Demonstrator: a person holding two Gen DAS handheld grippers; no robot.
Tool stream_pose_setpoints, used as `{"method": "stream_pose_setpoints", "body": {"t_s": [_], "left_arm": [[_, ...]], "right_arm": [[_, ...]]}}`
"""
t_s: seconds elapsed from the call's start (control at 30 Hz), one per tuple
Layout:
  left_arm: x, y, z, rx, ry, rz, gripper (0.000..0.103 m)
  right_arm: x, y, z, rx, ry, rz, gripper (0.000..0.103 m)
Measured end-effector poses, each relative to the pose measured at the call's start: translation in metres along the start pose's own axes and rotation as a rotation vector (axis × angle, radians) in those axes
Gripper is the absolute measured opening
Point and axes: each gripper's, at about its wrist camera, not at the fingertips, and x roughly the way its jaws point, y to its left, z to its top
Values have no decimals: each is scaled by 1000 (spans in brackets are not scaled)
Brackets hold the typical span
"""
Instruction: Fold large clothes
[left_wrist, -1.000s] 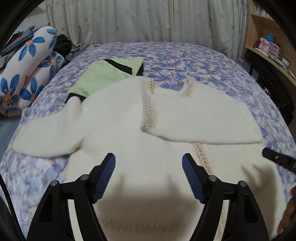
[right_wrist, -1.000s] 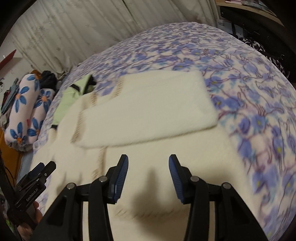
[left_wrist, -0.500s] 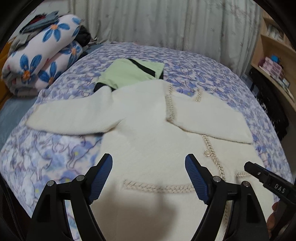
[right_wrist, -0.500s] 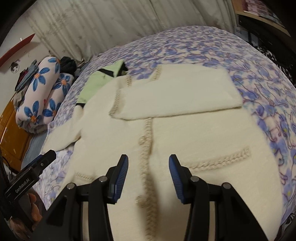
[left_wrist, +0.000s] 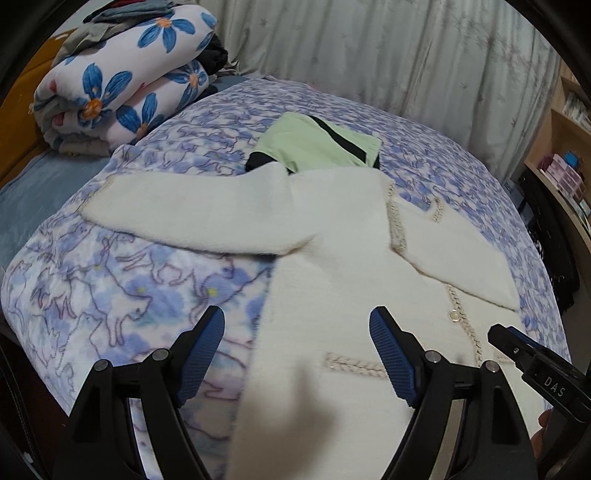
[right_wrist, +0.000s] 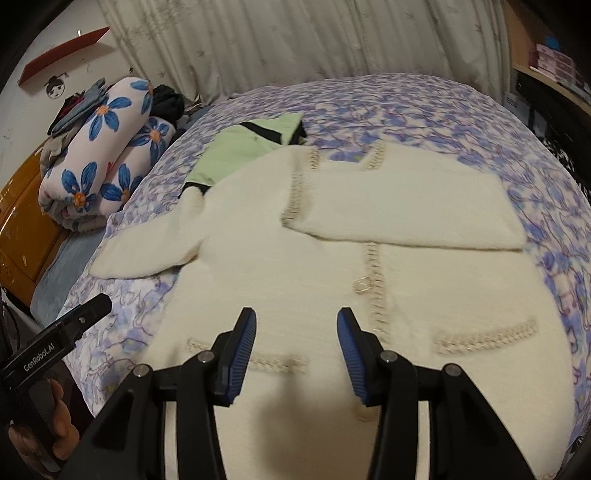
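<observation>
On the bed (left_wrist: 110, 295): our cream cardigan (left_wrist: 332, 258) lies flat.
Left hand-held gripper (left_wrist: 297, 350): released, above its side edge.
Right hand-held gripper (right_wrist: 295, 350): released, above its front.

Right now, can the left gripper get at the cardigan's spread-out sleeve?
Probably yes. The left gripper is open and empty, and the spread-out sleeve of the cream cardigan lies flat on the floral blanket with nothing between.
</observation>
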Motion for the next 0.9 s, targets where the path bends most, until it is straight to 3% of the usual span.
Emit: {"method": "stream_pose_setpoints", "body": {"t_s": [0.13, 0.4, 0.57, 0.7, 0.9], "left_arm": [[2, 19, -1, -16, 1, 0, 79], [32, 75, -7, -91, 82, 60, 79], [57, 126, -1, -194, 108, 32, 79], [87, 171, 15, -297, 114, -37, 79], [131, 222, 45, -391, 100, -47, 79]], "right_arm": [[14, 24, 2, -31, 27, -2, 46], [42, 65, 2, -102, 62, 14, 46], [60, 86, 10, -144, 55, 8, 46], [84, 105, 17, -176, 55, 2, 46], [125, 134, 33, -213, 62, 4, 46]]}}
